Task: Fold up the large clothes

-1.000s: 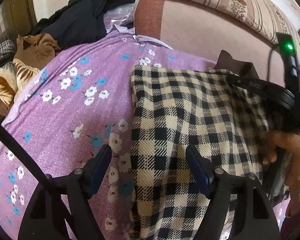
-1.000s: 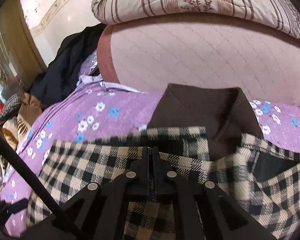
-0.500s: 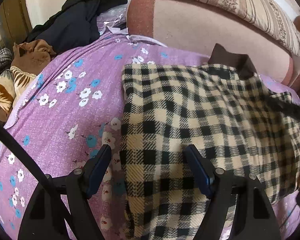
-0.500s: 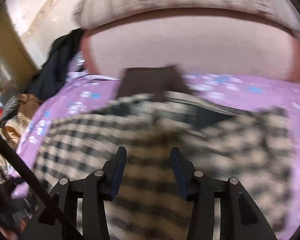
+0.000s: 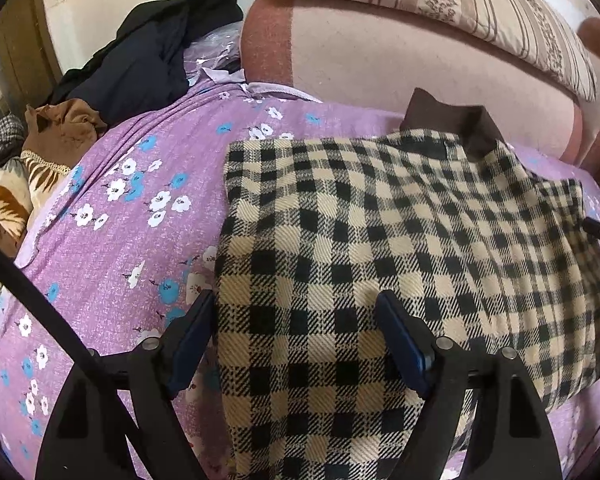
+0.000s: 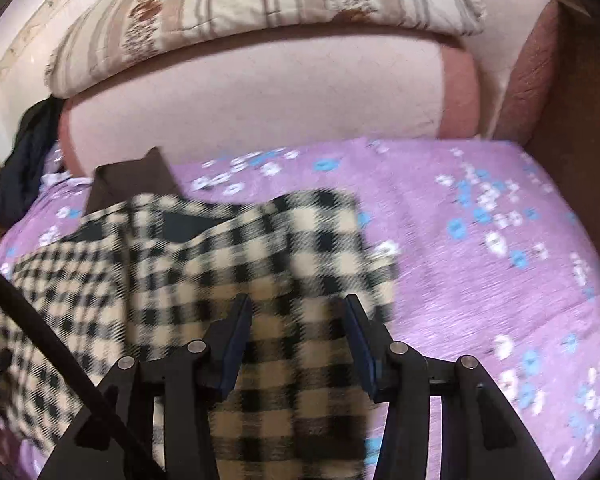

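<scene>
A heap of clothes [image 5: 40, 152] at far left is cut off. Left tongs [image 5: 296, 340] stand apart, widening, over the checked garment [image 5: 380, 240] on the purple bedspread [image 5: 132, 232]; right tongs [image 6: 296, 340] apart, their view blurred.

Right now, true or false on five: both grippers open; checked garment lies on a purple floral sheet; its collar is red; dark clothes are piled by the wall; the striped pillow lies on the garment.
1. Both grippers open: true. The left gripper and right gripper grip nothing.
2. The checked garment lies on the purple floral sheet: true.
3. Red collar: false. The collar is dark brown.
4. Dark clothes by the wall: true.
5. Striped pillow on the garment: false. It rests on the pink bolster.
</scene>
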Tool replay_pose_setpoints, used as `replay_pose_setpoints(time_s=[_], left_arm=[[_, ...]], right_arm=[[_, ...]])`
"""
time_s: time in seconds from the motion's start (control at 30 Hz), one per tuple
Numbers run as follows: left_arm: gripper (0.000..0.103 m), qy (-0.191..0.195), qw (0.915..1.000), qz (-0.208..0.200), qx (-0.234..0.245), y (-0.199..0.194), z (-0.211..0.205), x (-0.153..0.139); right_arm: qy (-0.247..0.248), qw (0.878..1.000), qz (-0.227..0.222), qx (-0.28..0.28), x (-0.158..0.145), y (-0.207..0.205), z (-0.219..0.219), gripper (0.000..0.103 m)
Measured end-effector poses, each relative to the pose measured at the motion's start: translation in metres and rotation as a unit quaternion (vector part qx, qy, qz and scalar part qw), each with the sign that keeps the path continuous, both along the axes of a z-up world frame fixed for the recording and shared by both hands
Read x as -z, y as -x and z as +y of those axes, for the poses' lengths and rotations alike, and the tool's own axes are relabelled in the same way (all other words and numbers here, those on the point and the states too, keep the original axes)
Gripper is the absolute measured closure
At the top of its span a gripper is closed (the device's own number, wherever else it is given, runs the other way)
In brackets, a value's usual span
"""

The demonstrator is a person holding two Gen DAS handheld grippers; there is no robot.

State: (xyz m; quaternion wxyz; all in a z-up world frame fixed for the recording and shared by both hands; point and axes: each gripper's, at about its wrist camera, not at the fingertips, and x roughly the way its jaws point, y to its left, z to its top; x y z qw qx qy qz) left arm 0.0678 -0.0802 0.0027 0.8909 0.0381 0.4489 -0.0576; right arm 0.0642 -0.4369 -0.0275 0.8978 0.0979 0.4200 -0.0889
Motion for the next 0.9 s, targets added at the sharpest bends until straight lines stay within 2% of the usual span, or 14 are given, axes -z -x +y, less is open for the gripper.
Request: replay_pose_setpoints(time_s=[0.07, 0.13, 0.2, 0.23, 0.33, 0.4, 0.47, 0.53, 0.57, 0.6, 0.63, 0.77, 0.9], left_arm=[[0.023, 0.005, 1.0000, -0.004, -0.001, 0.002, 0.000, -0.002], [0.023, 0.001, 1.0000, -0.009, 0.003, 0.003, -0.002, -0.003], [0.023, -0.005, 0.9999, -0.010, 0.009, 0.004, -0.004, -0.003], [0.023, -0.006, 0.9999, -0.009, 0.010, 0.004, -0.003, -0.003], [0.023, -0.007, 0.9999, -0.005, 0.007, 0.002, -0.001, -0.001], [0.023, -0.013, 0.9999, 0.003, 0.006, -0.001, -0.001, 0.004], [0.023, -0.015, 0.9997, 0.015, 0.009, -0.004, -0.002, 0.012], [0.021, -0.014, 0.9997, 0.018, 0.009, -0.005, -0.001, 0.015], [0.020, -0.012, 0.9997, 0.018, 0.008, -0.005, 0.000, 0.016], [0.020, -0.010, 0.9997, 0.018, 0.007, -0.006, 0.001, 0.015], [0.020, -0.011, 0.9997, 0.018, 0.008, -0.005, 0.001, 0.015], [0.020, -0.015, 0.9998, 0.012, 0.011, -0.002, 0.000, 0.013], [0.020, -0.021, 0.9996, 0.007, 0.016, 0.003, -0.002, 0.013]], right_arm=[[-0.013, 1.000, 0.013, -0.013, 0.008, -0.007, -0.005, 0.056], [-0.008, 0.999, 0.032, -0.023, 0.018, -0.018, -0.001, 0.087], [-0.022, 0.999, 0.034, -0.023, 0.022, -0.020, -0.006, 0.097], [-0.024, 0.999, 0.026, -0.016, 0.018, -0.018, -0.010, 0.098], [-0.019, 1.000, -0.009, 0.017, 0.005, -0.005, -0.031, 0.098], [-0.034, 0.998, -0.005, 0.045, 0.011, -0.004, -0.048, 0.098], [-0.066, 0.997, 0.002, 0.035, 0.022, -0.006, -0.053, 0.098], [-0.076, 0.997, -0.011, 0.029, 0.020, -0.002, -0.052, 0.094], [-0.086, 0.996, -0.018, 0.032, 0.016, 0.001, -0.054, 0.089], [-0.101, 0.994, -0.022, 0.036, 0.011, 0.007, -0.056, 0.072], [-0.107, 0.993, -0.022, 0.038, 0.005, 0.014, -0.056, 0.063], [-0.085, 0.996, 0.007, -0.029, -0.011, 0.043, -0.022, 0.064], [-0.035, 0.996, 0.041, -0.078, -0.004, 0.067, 0.018, 0.064]])
